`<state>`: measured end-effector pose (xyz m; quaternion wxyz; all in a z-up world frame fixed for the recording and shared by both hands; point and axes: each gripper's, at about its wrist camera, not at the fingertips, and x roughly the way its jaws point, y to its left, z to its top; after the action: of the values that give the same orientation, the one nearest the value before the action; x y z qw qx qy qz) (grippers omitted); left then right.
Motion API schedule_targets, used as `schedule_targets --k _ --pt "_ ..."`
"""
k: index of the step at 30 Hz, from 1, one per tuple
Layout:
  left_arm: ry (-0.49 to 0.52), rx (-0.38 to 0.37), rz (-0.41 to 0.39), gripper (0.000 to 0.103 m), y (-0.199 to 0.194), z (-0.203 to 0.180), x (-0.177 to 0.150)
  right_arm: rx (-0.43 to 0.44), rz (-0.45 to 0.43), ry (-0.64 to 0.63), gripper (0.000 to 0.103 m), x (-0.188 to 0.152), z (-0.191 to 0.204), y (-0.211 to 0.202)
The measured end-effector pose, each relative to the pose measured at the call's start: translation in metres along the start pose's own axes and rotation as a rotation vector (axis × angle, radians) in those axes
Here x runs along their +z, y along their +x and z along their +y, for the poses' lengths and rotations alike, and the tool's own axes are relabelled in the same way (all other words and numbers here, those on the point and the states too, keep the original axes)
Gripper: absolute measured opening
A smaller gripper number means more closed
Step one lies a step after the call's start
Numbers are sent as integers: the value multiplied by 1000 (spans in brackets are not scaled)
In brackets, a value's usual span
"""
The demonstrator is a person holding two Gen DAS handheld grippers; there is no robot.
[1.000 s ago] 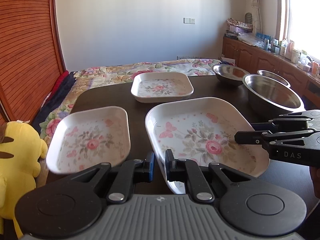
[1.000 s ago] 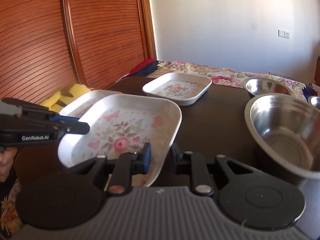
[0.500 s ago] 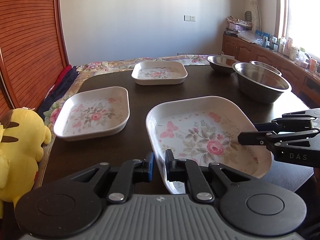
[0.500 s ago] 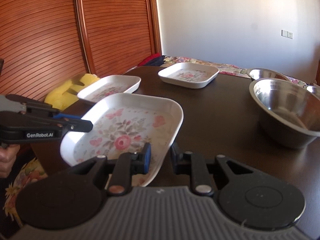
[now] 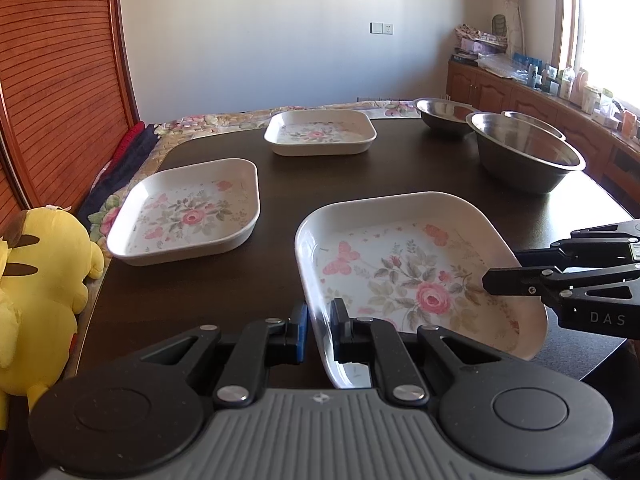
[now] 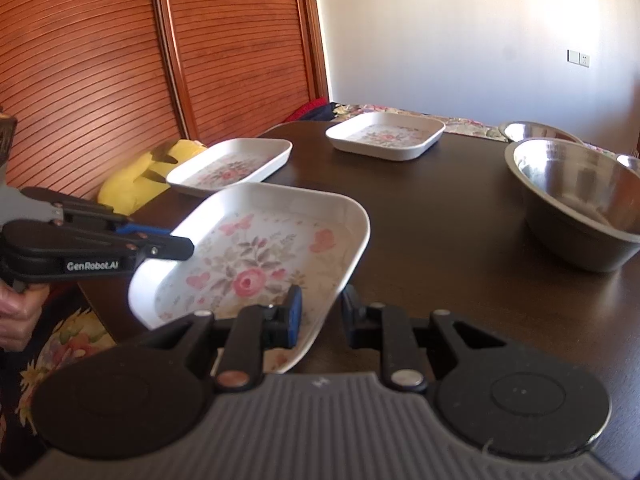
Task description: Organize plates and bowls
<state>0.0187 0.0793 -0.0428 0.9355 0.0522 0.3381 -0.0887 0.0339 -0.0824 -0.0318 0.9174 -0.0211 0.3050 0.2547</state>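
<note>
A large white floral plate is held over the near part of the dark table. My left gripper is shut on its left rim. My right gripper is shut on its right rim; the plate shows in that view too. The right gripper's fingers show at the plate's right edge in the left wrist view. Two smaller floral plates sit on the table, one at the left and one at the far middle. Three steel bowls stand at the far right, the biggest nearest.
A yellow plush toy lies off the table's left edge. A wooden slatted door stands to the left. A floral bedspread lies beyond the table. A cabinet with bottles runs along the right wall.
Both grippers have pulled back and lifted with the large plate held between them. The other plates and the bowls now appear farther away and have not moved on the table.
</note>
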Motion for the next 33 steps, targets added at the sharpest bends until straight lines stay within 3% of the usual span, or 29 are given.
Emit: schedule_targets --k 15,18,21,23,25,27,28,29,33 --pt "-37 -19 2 11 8 7 -4 19 13 51 24 -5 -4 3" --pt "-50 -10 -8 17 6 11 -3 15 0 60 24 -4 -7 -1" --pt "-61 0 -20 32 2 15 -1 -2 -31 47 27 -1 -9 -9" --pt "-65 10 -34 49 -3 17 1 -10 -53 40 28 2 -10 -15" --pt "-69 13 -48 53 -7 20 3 -11 -75 41 29 5 -12 -21" --pt "-74 23 -68 67 -11 22 6 -18 -99 29 30 9 -11 -26" --pt "-74 34 -85 79 -13 22 8 -22 -109 19 31 12 -11 -28" --pt "-70 45 -102 87 -16 22 10 -26 -118 9 36 14 -10 -30" --pt "-57 89 -138 102 -20 20 16 -40 -151 -12 54 21 -8 -34"
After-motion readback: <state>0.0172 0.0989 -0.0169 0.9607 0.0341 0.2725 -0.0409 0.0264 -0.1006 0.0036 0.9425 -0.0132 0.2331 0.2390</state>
